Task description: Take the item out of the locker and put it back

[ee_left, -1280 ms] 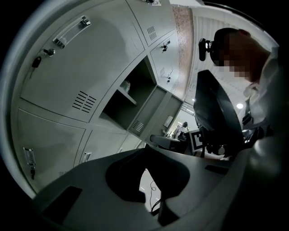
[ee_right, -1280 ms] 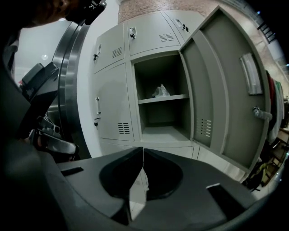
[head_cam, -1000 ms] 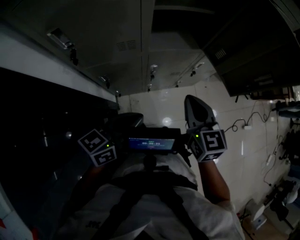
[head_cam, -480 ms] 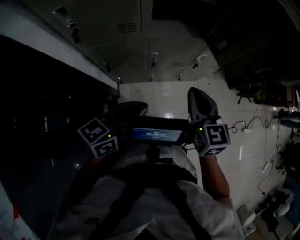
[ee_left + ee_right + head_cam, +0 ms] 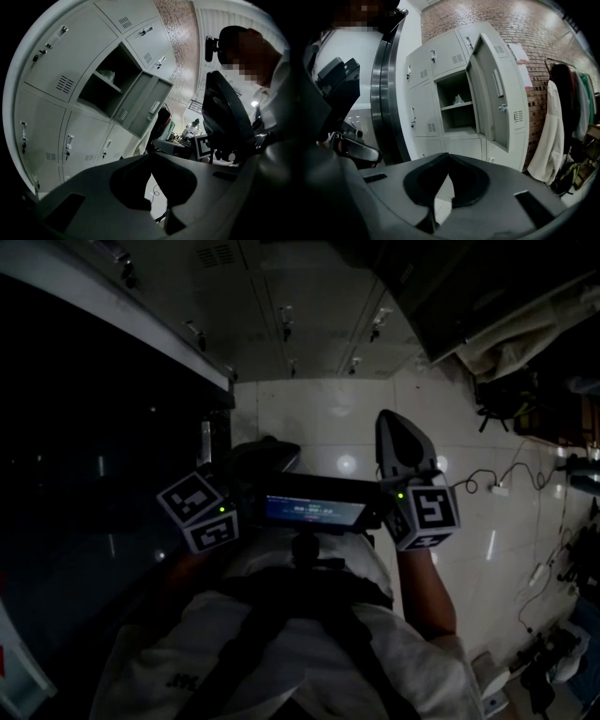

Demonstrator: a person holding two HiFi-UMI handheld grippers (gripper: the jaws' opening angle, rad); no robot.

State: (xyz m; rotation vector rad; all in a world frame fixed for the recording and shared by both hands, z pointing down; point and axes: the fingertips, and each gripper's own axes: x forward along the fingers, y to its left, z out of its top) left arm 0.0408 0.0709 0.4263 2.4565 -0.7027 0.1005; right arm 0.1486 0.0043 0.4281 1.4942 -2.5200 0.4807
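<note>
L gripper (image 5: pixel 151 159) & R gripper (image 5: pixel 449 157) both empty, fingers pressed together; pale crumpled item (image 5: pixel 458 99) on upper shelf (image 5: pixel 450 107) of open locker (image 5: pixel 447 84), well apart; risk: going in w/ fingers unopened shoves item back, or R clips swung-out door (image 5: pixel 493 89); coats (image 5: pixel 555 136) hang beside it.

Brick wall (image 5: pixel 529 28) w/ paper notices (image 5: pixel 518 51); white coat (image 5: pixel 553 136) hanging nearby; pale tiled floor (image 5: pixel 323 418).
</note>
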